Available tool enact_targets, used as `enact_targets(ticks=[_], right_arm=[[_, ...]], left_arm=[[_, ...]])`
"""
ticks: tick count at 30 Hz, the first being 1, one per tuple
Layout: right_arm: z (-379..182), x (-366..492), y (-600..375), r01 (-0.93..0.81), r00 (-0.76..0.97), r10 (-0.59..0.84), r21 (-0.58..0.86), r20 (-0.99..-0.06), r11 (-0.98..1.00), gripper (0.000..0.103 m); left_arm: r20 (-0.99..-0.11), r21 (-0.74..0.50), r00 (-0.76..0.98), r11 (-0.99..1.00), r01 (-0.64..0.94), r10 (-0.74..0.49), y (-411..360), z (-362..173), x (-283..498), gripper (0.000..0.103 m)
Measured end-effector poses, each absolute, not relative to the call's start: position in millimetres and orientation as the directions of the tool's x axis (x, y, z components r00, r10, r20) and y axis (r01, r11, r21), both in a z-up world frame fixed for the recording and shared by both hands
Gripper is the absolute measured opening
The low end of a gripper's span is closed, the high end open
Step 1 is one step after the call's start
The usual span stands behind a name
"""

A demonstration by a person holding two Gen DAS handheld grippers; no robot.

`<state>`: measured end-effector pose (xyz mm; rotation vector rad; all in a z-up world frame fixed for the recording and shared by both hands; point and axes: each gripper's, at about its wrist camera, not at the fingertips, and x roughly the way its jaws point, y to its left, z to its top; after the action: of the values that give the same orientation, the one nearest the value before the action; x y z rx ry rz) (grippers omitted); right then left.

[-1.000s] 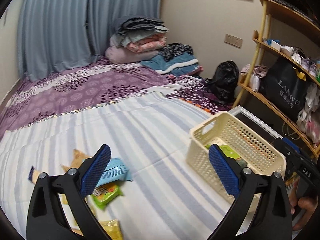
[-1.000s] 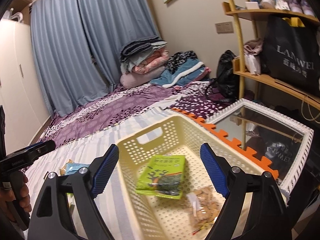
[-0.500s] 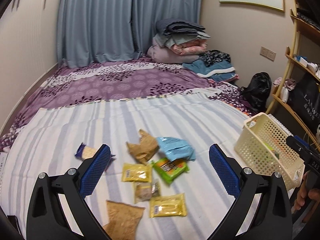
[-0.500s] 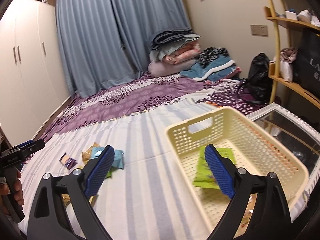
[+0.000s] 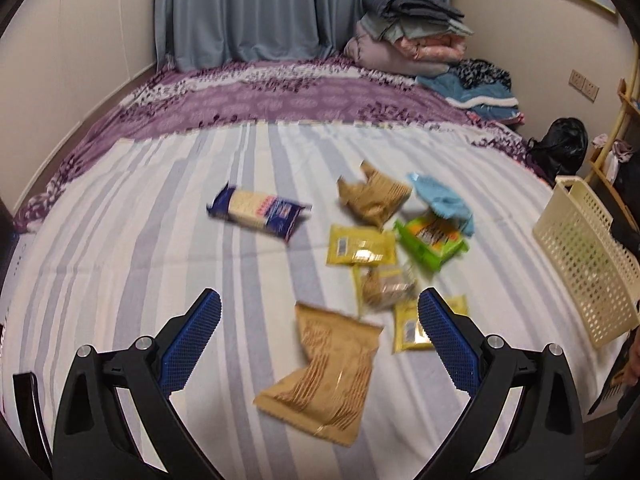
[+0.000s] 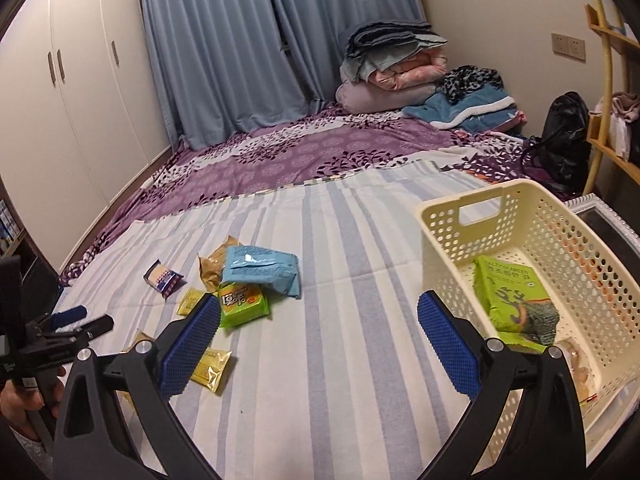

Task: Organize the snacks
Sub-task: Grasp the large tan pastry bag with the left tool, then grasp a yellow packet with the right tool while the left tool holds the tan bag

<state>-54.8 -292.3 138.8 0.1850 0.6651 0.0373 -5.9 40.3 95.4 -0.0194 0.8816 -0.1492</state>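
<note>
Snacks lie scattered on striped bed sheet point(image 5: 120, 240), left of cream basket point(image 6: 520, 216). Brown packet point(image 5: 328, 372) sits nearest your left claw point(image 5: 318, 344), long axis running toward you, nothing blocking. Left claw released. Right claw point(image 6: 318, 340) just widened, released, empty. Green packet point(image 6: 516, 300) already in basket.

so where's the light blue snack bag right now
In the right wrist view the light blue snack bag lies on the striped sheet, left of the basket, overlapping the green packet.
</note>
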Motion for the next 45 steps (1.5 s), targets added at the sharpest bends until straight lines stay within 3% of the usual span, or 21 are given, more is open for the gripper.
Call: enact_targets(ticks=[11, 17, 34, 41, 45], right_arm=[[123.9, -45.3, -261.4, -0.044, 0.743, 0.142, 0.165, -0.653, 0.985, 0.098], [111.4, -42.2, -250.8, -0.061, 0.716, 0.153, 0.158, -0.681, 0.986, 0.098], [75.0, -30.9, -217.2, -0.172, 0.627, 0.231, 0.158, -0.744, 0.972, 0.098], [67.3, -28.7, -212.3, -0.187, 0.606, 0.242, 0.16, -0.757, 0.969, 0.098], [60.6, -26.8, -205.9, -0.238, 0.59, 0.279, 0.167, -0.757, 0.957, 0.098]], left_arm=[[-0.83, -0.078, 0.538, 0.985, 0.156, -0.151, 33.2, 49.5, -18.2, 0.1], [-0.843, -0.011, 0.53, 0.988, 0.151, -0.09, 29.9, 33.5, -14.1, 0.1], [-0.833, 0.009, 0.548, 0.987, 0.163, -0.082, 33.3, 20.7, -7.8, 0.1], [-0.843, -0.004, 0.529, 0.985, 0.171, -0.095, 33.4, 14.5, -5.5, 0.075], [-0.835, -0.013, 0.542, 0.988, 0.154, -0.096, 38.8, 17.0, -6.2, 0.075]])
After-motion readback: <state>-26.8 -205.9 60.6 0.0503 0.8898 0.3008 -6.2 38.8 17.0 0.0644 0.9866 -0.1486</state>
